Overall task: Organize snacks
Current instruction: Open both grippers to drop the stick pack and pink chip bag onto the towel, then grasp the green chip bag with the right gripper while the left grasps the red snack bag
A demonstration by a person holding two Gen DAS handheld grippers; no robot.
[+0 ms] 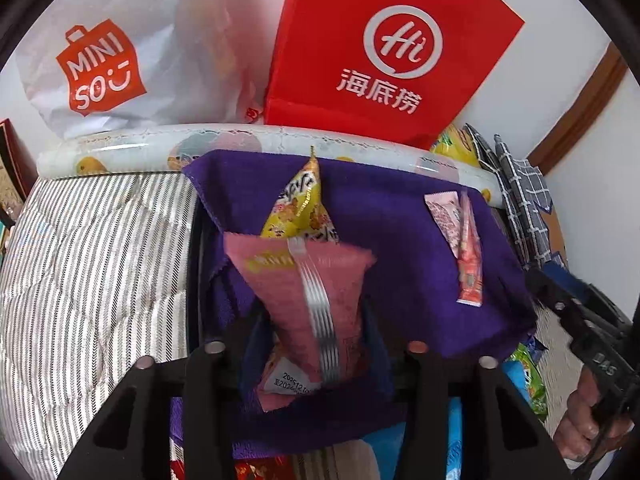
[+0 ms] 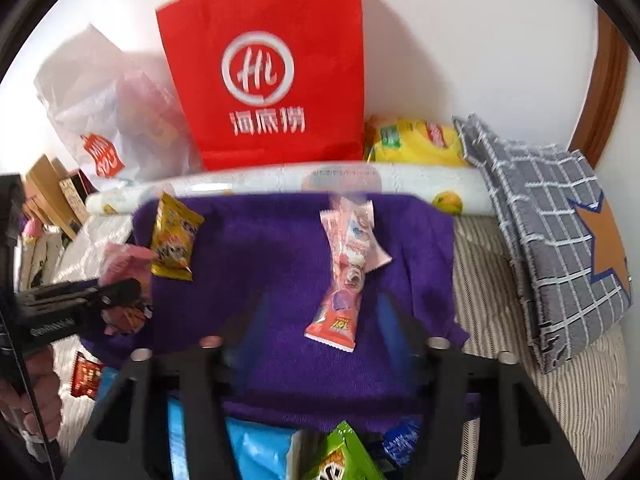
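Observation:
My left gripper (image 1: 316, 324) is shut on a pink snack packet (image 1: 308, 292) with a silver seam, held just above the purple towel (image 1: 400, 232). A yellow snack packet (image 1: 300, 208) lies on the towel right beyond it. Two long pink snack packets (image 1: 460, 240) lie on the towel's right side. In the right wrist view my right gripper (image 2: 320, 316) is open over the purple towel (image 2: 260, 280), its fingers either side of the near end of the long pink packets (image 2: 344, 272). The yellow packet (image 2: 174, 240) and the left gripper (image 2: 116, 292) show at the left.
A red paper bag (image 2: 264, 64) and a white Miniso plastic bag (image 1: 100, 68) stand against the wall behind a rolled printed sheet (image 2: 400, 184). A grey checked cloth (image 2: 552, 232) lies right. Blue, green and red snack packets (image 2: 260, 448) lie near me on striped bedding (image 1: 88, 260).

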